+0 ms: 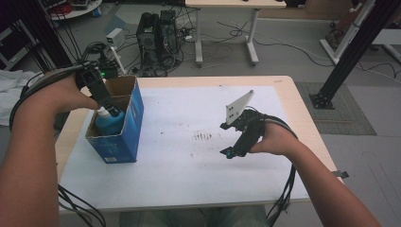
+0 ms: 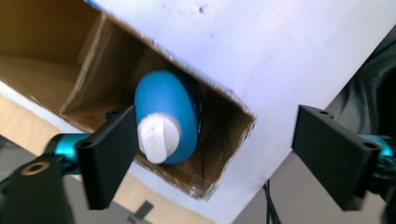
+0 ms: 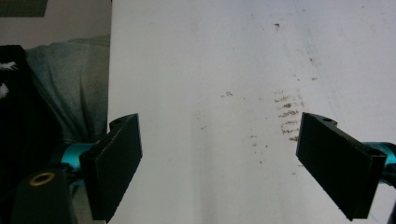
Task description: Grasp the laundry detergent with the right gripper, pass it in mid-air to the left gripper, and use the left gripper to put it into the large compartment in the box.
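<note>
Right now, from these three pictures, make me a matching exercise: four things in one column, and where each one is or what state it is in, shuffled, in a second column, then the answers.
Things
1. blue bottle
2. cardboard box
3. left gripper
4. right gripper

Places or states
A. open, held above the bare white sheet near the dark smudges
B. standing at the left side of the table, top open
C. inside the box, white cap up
D. open, reaching down into the box, one jaw beside the white cap

Pairs: 1-C, 2-B, 3-D, 4-A
</note>
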{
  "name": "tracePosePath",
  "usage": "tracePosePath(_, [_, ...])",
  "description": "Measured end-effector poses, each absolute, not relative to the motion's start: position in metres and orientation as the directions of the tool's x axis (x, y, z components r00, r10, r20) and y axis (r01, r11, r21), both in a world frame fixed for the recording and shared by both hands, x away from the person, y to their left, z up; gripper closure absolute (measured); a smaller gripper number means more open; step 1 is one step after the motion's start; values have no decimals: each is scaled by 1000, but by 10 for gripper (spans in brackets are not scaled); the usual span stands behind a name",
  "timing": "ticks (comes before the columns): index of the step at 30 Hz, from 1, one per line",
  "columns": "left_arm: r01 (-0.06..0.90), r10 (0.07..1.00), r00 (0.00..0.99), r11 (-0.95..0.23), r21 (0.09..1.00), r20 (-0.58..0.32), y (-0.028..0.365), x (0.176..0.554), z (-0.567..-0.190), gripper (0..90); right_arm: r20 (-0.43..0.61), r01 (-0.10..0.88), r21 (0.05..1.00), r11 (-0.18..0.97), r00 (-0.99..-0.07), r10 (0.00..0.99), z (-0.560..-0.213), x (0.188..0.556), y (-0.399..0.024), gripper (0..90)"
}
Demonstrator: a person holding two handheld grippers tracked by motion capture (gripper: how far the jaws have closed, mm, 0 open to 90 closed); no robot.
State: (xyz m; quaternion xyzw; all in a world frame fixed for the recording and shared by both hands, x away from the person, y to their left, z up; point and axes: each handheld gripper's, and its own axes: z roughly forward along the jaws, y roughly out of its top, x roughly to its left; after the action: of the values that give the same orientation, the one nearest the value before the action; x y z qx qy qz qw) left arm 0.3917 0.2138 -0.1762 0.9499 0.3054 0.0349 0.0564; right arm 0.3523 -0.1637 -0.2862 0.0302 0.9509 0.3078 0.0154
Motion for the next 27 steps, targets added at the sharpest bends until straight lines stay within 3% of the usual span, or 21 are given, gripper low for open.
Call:
tracePosePath(11, [491,496,866,-867,86,59,193,385,-165,138,-13,67,544,836,-996,88,-277,354,-176,136])
tracePosePath(15, [449,454,889,-888,98,49,178,382,-167,113,-5,68,510,857,-997,82,-273,359,-180,136])
tracePosePath(20, [366,368,928,-930,48,54,157,382,-168,113,14,77,442,894,-997,79,-268,365,-185,136])
tracePosePath(27, [331,332,942,-943,37,46,138,382,-177,113,22,97,379,921,-995,95,-259,372,-195,136])
